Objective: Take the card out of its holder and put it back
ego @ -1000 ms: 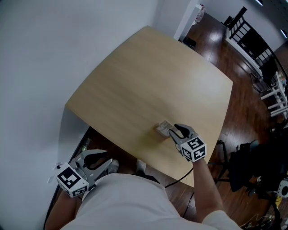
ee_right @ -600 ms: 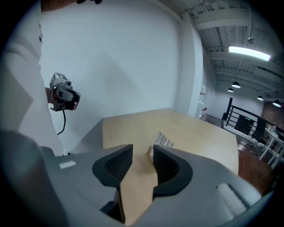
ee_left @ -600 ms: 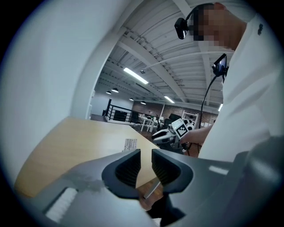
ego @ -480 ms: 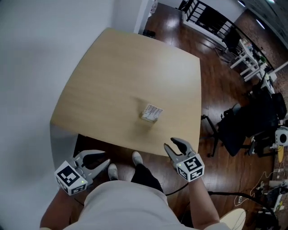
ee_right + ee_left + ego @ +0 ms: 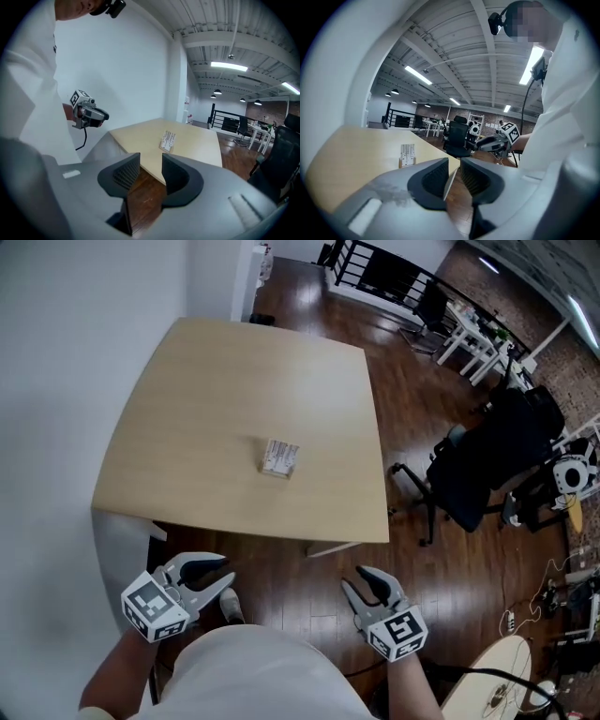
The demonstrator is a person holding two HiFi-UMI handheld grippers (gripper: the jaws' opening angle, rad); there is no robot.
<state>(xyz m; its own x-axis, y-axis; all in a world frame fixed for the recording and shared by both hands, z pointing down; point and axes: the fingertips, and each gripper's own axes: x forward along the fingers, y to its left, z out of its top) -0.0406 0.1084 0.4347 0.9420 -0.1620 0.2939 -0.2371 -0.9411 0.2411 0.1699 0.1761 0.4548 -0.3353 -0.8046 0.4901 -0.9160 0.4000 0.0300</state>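
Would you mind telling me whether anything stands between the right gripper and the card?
Nothing visible does. The card stands in its holder, alone on the table; the right gripper, open and empty, hangs off the table's near edge.

Glowing from ceiling strip lights (image 5: 229, 65), bathing the pale table (image 5: 234, 381) in even brightness, glinting off the dark wood floor (image 5: 300, 287); curving fisheye-style and vignetting black at both gripper views' edges.

My head view looks steeply down at the table (image 5: 206, 381) from well back. Left gripper view sits low, facing across it toward the right gripper (image 5: 480, 144). Right gripper view faces back at the left gripper (image 5: 104, 117). All three share the card holder (image 5: 279, 457).
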